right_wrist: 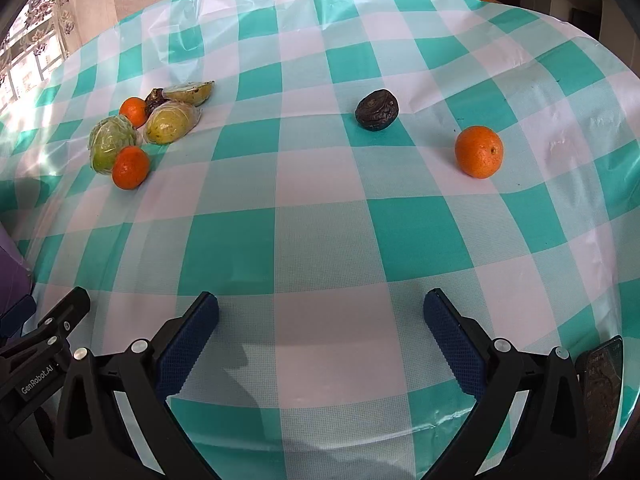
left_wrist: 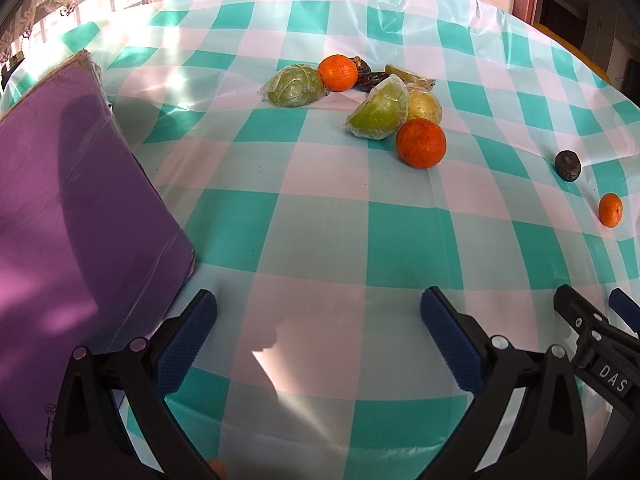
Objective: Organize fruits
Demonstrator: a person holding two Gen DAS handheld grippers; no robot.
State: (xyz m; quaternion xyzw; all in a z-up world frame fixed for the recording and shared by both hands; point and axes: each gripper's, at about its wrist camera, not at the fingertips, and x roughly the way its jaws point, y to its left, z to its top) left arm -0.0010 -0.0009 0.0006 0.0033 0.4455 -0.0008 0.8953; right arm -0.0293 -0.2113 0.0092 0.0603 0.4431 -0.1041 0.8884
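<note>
On checked tablecloth, scattered fruits

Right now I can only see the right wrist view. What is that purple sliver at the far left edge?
Observer: It is a large purple package under clear film, just to the left of the left gripper.
Operator: Is that gripper holding any fruit?
Observer: No. Its jaws stand wide open with only checked tablecloth between them.
Operator: Does the package touch the fruit?
Observer: No. The nearest wrapped green fruit lies well apart from it.
</note>
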